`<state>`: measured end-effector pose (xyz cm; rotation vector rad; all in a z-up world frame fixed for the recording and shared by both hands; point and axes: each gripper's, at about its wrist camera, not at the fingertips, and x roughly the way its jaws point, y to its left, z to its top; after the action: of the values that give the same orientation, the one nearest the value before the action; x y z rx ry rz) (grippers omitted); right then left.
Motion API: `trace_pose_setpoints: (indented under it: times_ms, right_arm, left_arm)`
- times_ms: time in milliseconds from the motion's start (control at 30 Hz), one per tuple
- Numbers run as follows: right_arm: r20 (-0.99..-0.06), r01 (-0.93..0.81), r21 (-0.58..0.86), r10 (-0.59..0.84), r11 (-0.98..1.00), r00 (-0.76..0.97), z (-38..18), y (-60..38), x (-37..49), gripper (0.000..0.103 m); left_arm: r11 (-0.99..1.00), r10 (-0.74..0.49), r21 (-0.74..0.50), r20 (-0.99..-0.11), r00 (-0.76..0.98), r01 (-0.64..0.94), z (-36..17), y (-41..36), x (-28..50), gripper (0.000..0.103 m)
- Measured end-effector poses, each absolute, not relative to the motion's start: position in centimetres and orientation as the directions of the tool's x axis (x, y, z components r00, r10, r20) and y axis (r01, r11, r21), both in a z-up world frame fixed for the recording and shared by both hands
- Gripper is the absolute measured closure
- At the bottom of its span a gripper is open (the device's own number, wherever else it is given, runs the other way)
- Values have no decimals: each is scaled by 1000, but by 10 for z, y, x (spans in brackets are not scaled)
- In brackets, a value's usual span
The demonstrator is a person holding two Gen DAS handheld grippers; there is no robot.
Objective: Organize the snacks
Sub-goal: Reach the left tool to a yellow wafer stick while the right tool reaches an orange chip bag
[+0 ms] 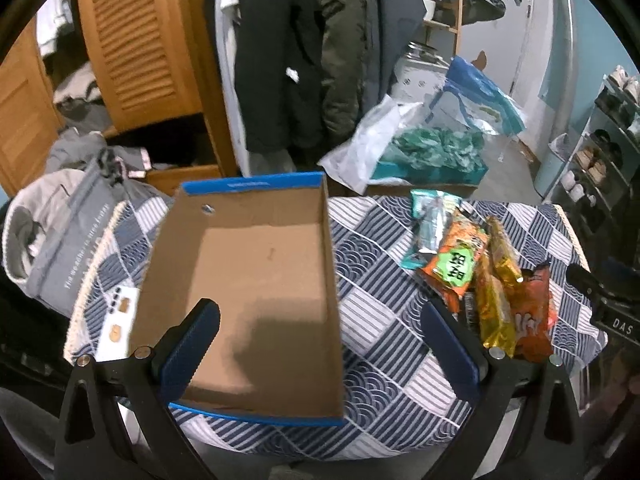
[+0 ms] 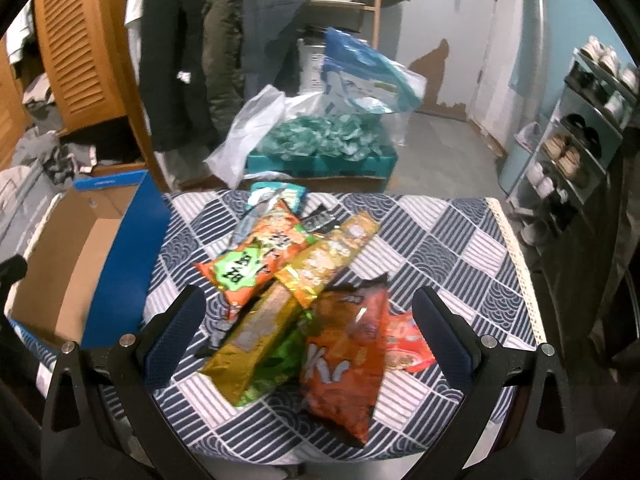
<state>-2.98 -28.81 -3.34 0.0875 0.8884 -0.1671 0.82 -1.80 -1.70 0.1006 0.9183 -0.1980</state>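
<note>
An empty cardboard box (image 1: 256,280) with blue outer walls lies on the left of the patterned tablecloth (image 1: 380,320); its blue side (image 2: 124,256) shows in the right wrist view. A heap of snack packets (image 2: 304,300) lies to its right: an orange-and-green packet (image 2: 256,264), gold packets (image 2: 256,336), an orange-red packet (image 2: 344,364), a teal one (image 1: 432,220). My left gripper (image 1: 320,320) hangs open over the box's near right wall. My right gripper (image 2: 308,308) is open above the heap, holding nothing.
A grey bag (image 1: 68,240) sits off the table's left edge. Behind the table are a wooden louvred wardrobe (image 1: 136,40), hanging coats (image 1: 288,60), and a teal crate with plastic bags (image 2: 320,140). A shoe rack (image 2: 580,128) stands at the right.
</note>
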Motion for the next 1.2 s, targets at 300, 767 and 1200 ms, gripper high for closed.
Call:
trace_pose_setpoints:
  times_ms: [300, 767, 1200]
  right_arm:
    - [-808, 269, -19, -173, 963, 563, -51, -329, -30, 2]
    - [-883, 265, 17, -110, 964, 456, -102, -342, -27, 2]
    - [-926, 247, 22, -73, 969, 369, -149, -337, -5, 2]
  left_arm:
    - [959, -144, 17, -830, 540, 282, -37, -61, 17, 1]
    - [922, -140, 60, -869, 474, 382, -67, -122, 23, 1]
    - [889, -133, 62, -913, 386, 453, -98, -161, 29, 12]
